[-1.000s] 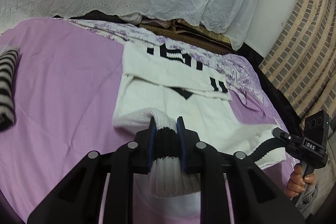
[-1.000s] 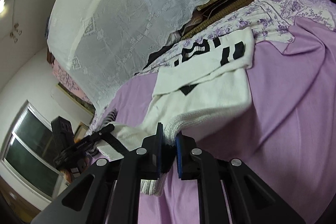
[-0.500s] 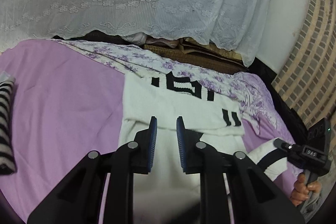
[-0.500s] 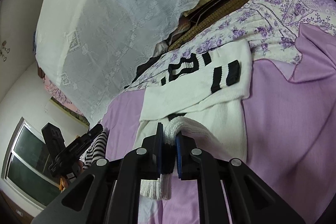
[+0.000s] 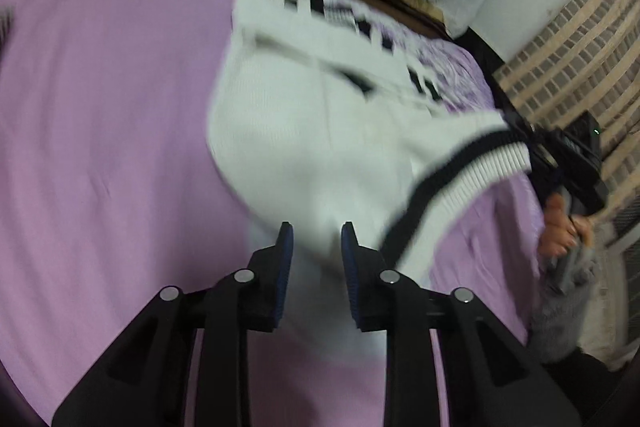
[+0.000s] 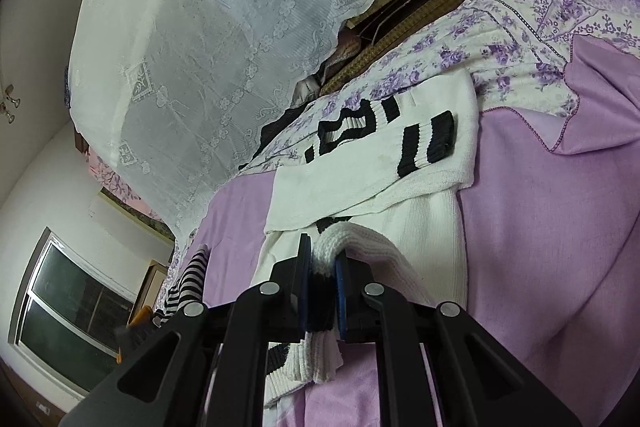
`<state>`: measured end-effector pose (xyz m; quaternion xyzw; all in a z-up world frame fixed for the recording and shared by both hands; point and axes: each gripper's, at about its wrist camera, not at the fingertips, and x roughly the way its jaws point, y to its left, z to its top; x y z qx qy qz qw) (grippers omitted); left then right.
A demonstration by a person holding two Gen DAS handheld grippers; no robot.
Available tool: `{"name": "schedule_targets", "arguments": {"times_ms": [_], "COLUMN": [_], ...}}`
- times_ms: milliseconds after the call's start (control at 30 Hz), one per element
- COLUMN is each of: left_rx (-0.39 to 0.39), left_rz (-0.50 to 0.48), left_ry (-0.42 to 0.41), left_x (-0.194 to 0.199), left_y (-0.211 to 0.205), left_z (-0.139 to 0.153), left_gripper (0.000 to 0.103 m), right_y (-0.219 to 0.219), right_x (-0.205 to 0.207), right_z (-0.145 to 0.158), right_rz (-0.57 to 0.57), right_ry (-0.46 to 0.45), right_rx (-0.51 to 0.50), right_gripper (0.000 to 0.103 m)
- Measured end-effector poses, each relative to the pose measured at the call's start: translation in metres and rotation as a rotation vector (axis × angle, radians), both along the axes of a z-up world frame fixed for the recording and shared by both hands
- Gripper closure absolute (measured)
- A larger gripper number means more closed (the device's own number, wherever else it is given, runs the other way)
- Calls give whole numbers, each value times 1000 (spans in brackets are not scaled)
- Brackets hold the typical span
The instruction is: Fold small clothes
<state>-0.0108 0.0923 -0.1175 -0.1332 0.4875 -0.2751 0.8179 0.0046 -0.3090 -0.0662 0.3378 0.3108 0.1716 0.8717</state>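
A white knit sweater (image 5: 320, 131) with black stripes lies on the purple bedsheet (image 5: 100, 147), its sleeves folded across the chest. My left gripper (image 5: 316, 239) hovers low over the sweater's near part. Its jaws are opening, and white knit shows in the gap without being pressed by the pads. My right gripper (image 6: 322, 259) is shut on the black-and-white ribbed hem (image 6: 320, 291) and holds it raised over the sweater (image 6: 424, 219). In the blurred left wrist view that lifted hem (image 5: 472, 163) stretches up to the right gripper (image 5: 532, 143) at the right.
A black-and-white striped garment (image 6: 188, 283) lies at the left of the bed. A lace cover (image 6: 200, 27) drapes over the headboard side, with a floral purple cloth (image 6: 520, 39) below it. A brick-pattern wall (image 5: 568, 67) and a hand (image 5: 560, 227) are at the right; a window (image 6: 68, 315) at far left.
My left gripper let go of the ribbed hem, then dropped toward the sweater with its jaws wider. My right gripper carried its hem end forward over the sweater body.
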Motion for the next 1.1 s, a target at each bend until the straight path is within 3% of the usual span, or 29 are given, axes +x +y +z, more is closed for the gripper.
{"name": "schedule_targets", "arguments": {"times_ms": [67, 167, 200, 333, 700, 833, 867, 900, 967, 1033, 1100], "left_rx": [-66, -113, -134, -183, -257, -241, -227, -209, -190, -186, -146], "left_rz": [-29, -55, -61, -63, 9, 34, 35, 37, 25, 45, 64], "left_ry": [68, 80, 86, 113, 176, 134, 115, 102, 102, 77, -4], "left_x": [-5, -4, -1, 9, 7, 23, 24, 24, 20, 17, 15], "left_y": [-7, -19, -23, -37, -14, -29, -34, -36, -35, -29, -25], "left_z": [-18, -25, -26, -28, -38, -35, -33, -32, -30, -23, -3], "left_gripper": [75, 72, 63, 50, 49, 45, 48, 66, 86, 86, 87], "right_y": [0, 0, 1, -1, -9, -11, -12, -13, -13, -12, -10], "right_x": [-2, -7, -9, -13, -17, -19, -20, -21, -22, -22, -23], "right_z": [1, 2, 2, 1, -4, -7, -6, -6, -7, -7, -5], "right_rz": [0, 3, 5, 6, 11, 8, 6, 4, 2, 6, 10], "right_ry": [-3, -10, -14, -19, -27, -27, -29, -31, -32, -32, -38], "right_rx": [6, 13, 13, 27, 69, 84, 86, 86, 85, 81, 68], "right_gripper": [92, 92, 92, 92, 92, 92, 92, 92, 92, 92, 92]}}
